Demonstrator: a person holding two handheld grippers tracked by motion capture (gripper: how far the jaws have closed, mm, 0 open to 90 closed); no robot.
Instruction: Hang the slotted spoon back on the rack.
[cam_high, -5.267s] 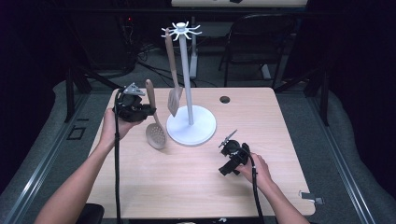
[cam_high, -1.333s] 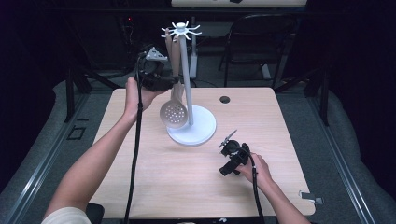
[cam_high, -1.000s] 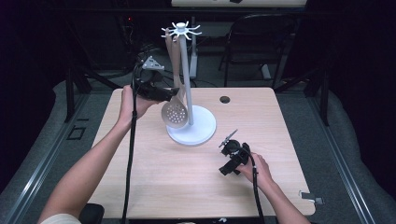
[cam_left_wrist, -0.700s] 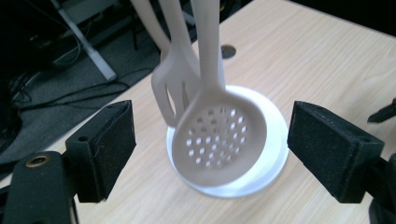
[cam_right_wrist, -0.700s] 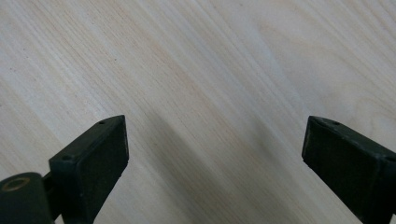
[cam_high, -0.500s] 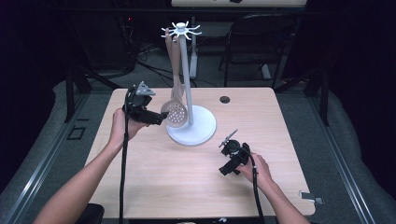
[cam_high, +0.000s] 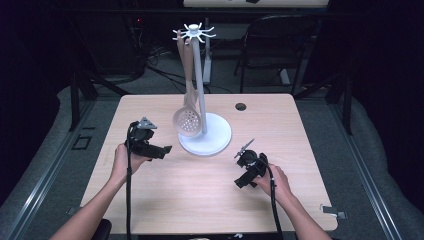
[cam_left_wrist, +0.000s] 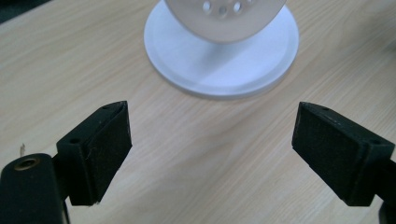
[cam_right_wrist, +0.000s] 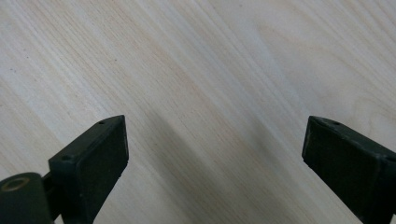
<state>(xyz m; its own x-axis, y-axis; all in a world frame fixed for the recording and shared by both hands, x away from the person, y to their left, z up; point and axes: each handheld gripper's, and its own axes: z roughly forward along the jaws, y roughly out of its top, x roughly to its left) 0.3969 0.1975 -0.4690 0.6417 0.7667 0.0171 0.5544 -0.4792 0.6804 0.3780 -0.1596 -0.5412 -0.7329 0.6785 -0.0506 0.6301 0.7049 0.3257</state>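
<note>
- Spoon (cam_high: 188, 120) hangs on the stand (cam_high: 206, 135), upper centre.
- Left tool (cam_high: 161, 150), wide and empty, has just been opening, left of the stand.
- Right tool (cam_high: 243, 170), wide and empty, sits lower right on the worktop (cam_high: 200, 195).

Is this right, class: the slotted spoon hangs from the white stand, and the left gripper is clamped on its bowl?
Not quite. The slotted spoon does hang from the white stand, but the left gripper is not clamped on it: the left gripper view shows its jaws wide apart over bare table, with nothing between them.
</note>
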